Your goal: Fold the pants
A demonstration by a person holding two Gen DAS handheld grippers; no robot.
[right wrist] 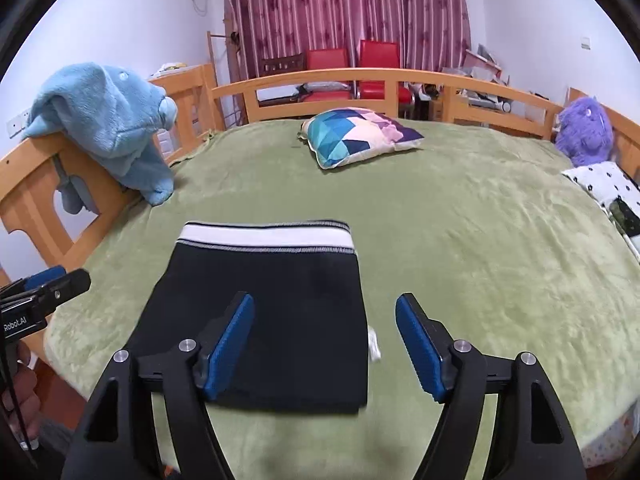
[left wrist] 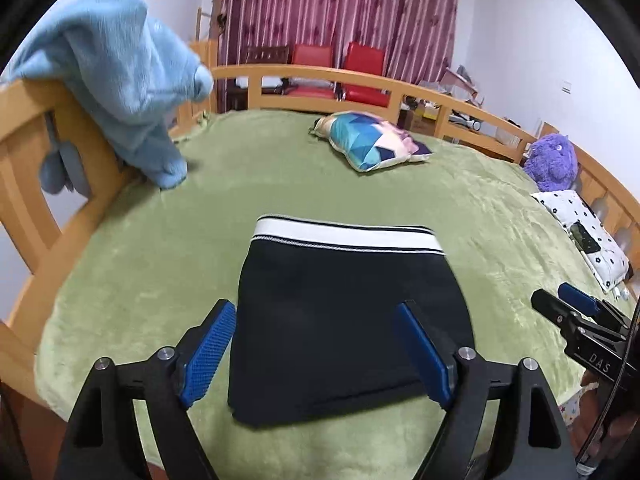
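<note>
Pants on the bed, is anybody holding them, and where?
Nobody. The pants lie folded on the blanket. The left gripper and right gripper both have open jaws, gripping nothing.

You have a bed [right wrist: 460, 220] with a green fleece cover and a wooden rail round its edges. Folded dark pants [right wrist: 272, 320] with a white waistband lie flat near the near edge. A patterned cushion [right wrist: 360, 134] sits toward the far edge. A purple plush toy [right wrist: 584, 130] and a spotted pillow [right wrist: 608, 188] lie by the right edge. A blue garment [right wrist: 116, 128] drapes over the left rail, its end resting on the cover.
</note>
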